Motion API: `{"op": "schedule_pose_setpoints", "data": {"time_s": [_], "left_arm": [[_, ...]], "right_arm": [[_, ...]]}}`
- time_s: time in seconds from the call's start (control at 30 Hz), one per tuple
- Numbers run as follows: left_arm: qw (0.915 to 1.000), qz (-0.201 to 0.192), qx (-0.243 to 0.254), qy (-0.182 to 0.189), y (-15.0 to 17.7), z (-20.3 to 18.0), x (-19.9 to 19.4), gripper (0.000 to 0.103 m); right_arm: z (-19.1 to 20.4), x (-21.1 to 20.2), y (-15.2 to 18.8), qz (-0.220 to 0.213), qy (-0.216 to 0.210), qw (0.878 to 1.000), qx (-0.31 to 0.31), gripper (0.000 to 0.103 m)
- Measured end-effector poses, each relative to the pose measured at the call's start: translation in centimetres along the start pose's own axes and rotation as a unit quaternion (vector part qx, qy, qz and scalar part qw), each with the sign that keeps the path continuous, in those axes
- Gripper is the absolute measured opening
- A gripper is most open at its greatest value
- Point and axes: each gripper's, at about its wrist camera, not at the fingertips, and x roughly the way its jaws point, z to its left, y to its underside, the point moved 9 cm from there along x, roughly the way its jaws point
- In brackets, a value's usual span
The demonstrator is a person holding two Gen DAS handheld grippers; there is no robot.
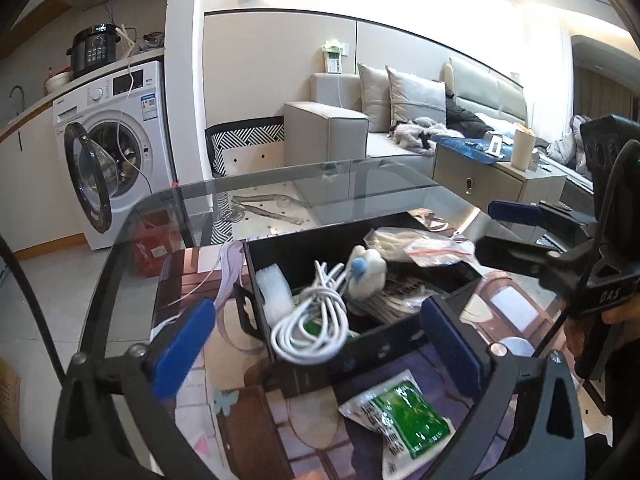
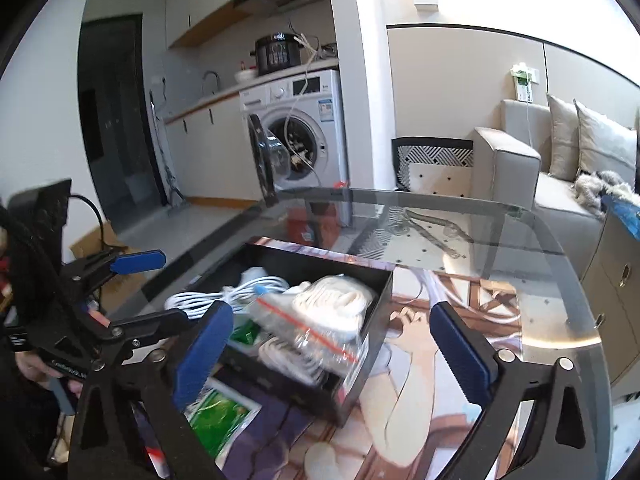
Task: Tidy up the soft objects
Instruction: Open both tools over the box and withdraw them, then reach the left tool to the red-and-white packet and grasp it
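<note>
Both of your grippers stand with their blue-padded fingers spread wide and nothing between the pads. Your left gripper (image 1: 316,344) hangs over the near edge of the black box (image 1: 400,336), which sits on the glass table (image 1: 280,184). Just past its left finger (image 1: 182,346) lies the coil of white cable (image 1: 312,328), inside the box; beyond the coil sits a small white plush toy (image 1: 366,272). Close below its right finger (image 1: 450,344), outside the box on the printed mat, lies a green-and-white packet (image 1: 400,416). Your right gripper (image 2: 332,348) frames the box's near right corner: the zip bag with the red seal (image 2: 320,320), holding what looks like white rope or cloth, though blur makes that hard to say, lies in the box between and beyond the fingers, nearer the left finger (image 2: 202,354). The right finger (image 2: 464,354) stands over bare mat, apart from the box wall
</note>
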Motion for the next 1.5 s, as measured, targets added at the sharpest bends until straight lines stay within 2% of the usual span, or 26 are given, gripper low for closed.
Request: {"op": "schedule_pose_setpoints", "data": {"time_s": [0.3,0.67,0.87,1.1,1.33,1.5], "left_arm": [[0.9999,0.012,0.010,0.001,2.6,-1.1,-2.4,0.103],[0.9995,0.029,0.010,0.006,6.2,-1.9,-4.4,0.103],[0.9994,0.032,0.008,0.008,7.8,-2.2,-5.2,0.103],[0.9992,0.037,0.011,0.005,8.1,-2.2,-5.0,0.103],[0.9982,0.050,0.012,0.031,8.8,-3.0,-5.4,0.103],[0.9959,0.063,0.034,0.055,9.8,-4.7,-6.2,0.103]], "right_arm": [[1.3,-2.9,3.7,0.019,-0.030,0.999,-0.005,0.102],[3.1,-4.5,5.6,0.033,-0.058,0.998,-0.018,0.102],[4.0,-4.5,6.2,0.039,-0.064,0.997,-0.026,0.102],[4.1,-3.2,6.4,0.044,-0.050,0.997,-0.037,0.102],[3.6,-2.7,6.7,0.051,-0.046,0.997,-0.035,0.102],[3.4,-3.1,6.4,0.045,-0.045,0.997,-0.035,0.102]]}}
